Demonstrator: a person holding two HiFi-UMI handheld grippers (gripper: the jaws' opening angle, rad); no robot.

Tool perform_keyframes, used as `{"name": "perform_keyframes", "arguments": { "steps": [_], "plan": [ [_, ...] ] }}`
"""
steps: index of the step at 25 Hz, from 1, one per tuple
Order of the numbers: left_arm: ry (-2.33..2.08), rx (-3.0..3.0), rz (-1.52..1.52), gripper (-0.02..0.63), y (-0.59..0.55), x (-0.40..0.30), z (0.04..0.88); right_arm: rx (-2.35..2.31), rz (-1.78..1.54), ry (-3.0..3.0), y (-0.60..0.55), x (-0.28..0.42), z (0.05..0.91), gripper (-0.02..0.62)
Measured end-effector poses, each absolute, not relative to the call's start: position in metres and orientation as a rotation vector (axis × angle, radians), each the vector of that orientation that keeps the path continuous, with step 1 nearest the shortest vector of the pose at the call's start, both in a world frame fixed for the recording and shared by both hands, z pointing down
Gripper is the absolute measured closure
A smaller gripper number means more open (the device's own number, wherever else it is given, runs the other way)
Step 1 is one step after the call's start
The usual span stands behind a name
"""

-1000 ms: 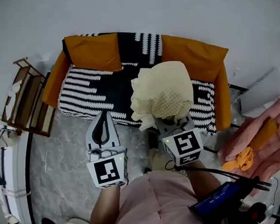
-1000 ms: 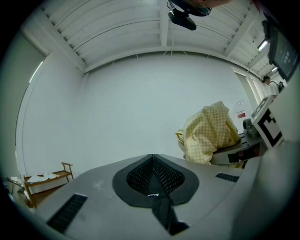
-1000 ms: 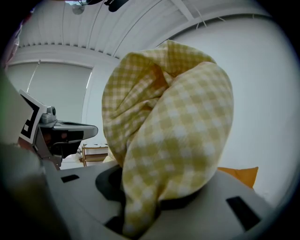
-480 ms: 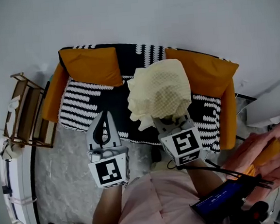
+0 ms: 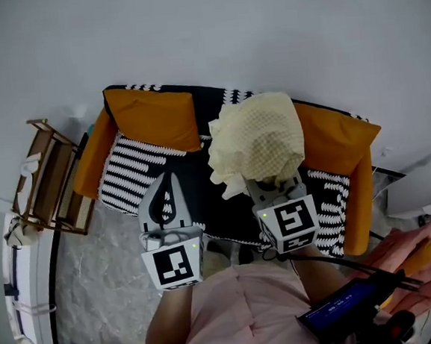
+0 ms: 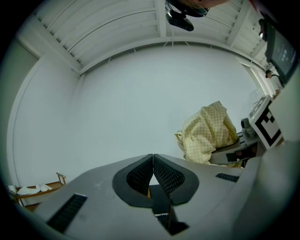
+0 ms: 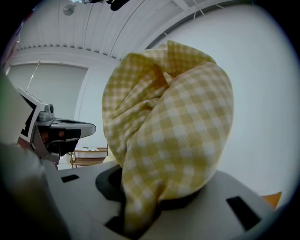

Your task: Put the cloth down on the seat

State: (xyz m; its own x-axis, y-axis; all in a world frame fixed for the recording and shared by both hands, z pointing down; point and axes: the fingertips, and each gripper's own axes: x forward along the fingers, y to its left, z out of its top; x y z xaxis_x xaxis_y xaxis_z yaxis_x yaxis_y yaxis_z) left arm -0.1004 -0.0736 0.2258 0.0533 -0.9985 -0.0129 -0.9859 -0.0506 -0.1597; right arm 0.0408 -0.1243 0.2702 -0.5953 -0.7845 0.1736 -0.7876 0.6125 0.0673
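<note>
yellow checked cloth (image 5: 256, 143) bunched at centre frame, clamped tight in the right gripper (image 7: 149, 206) and held up over the striped sofa seat (image 5: 137, 174). left gripper (image 6: 153, 161) sits lower left of the cloth, jaws pressed together, nothing between them.

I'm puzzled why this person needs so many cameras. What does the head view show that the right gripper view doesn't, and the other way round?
Only the head view shows the sofa's striped seat and the person's pink shirt. Only the right gripper view shows the slatted ceiling and, close up, the right gripper with its jaws shut on the yellow checked cloth. Both show that cloth, the left gripper and the wooden rack.
</note>
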Motion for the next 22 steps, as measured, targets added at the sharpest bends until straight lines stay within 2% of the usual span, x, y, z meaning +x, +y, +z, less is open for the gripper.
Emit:
{"name": "perform_keyframes", "arguments": {
  "steps": [22],
  "plan": [
    [1.977, -2.417, -0.274, 0.595, -0.199, -0.144, 0.287, 1.406, 0.203, -2.449, -0.215, 0.012, 0.337, 0.456]
  ]
}}
